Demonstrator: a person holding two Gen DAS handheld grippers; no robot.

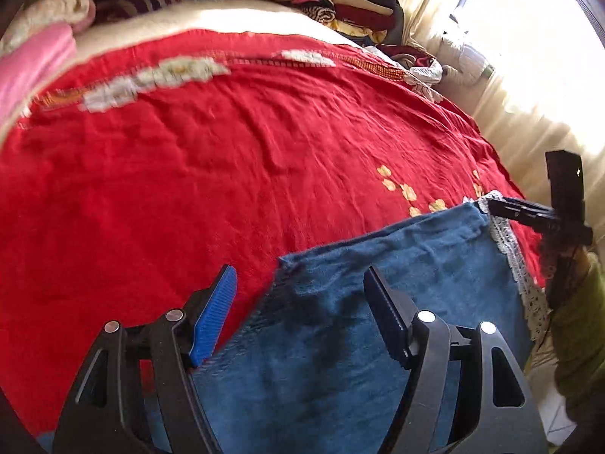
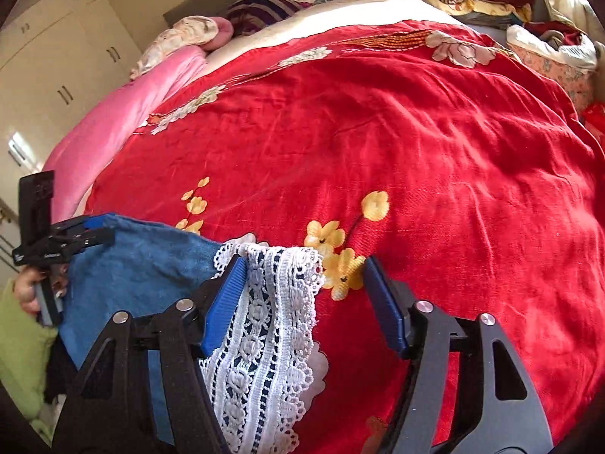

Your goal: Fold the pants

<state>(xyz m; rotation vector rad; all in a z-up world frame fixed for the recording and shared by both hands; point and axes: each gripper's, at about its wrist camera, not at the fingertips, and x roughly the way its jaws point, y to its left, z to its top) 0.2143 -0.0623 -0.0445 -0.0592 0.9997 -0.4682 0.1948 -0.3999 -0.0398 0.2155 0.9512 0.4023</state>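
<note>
— The pants [image 1: 378, 302]?
— Blue cloth, soft and matt, a slightly fuzzy nap; the lace trim [image 2: 272, 325] is white openwork.
— And the bedspread [image 2: 416, 132], centre frame?
— Red cloth, faint sheen, finely creased.
— The left gripper [image 1: 300, 295]?
— Matt black plastic, ribbed blue pads [image 1: 213, 321], shiny metal pins.

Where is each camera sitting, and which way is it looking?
Left wrist view: sits on the left gripper, looks across the blue pants and red bedspread toward the window; the right gripper shows at the right.
Right wrist view: sits on the right gripper, looks over the lace trim toward the wardrobe; the left gripper and hand show.
Both share pants, bedspread and pillows.
</note>
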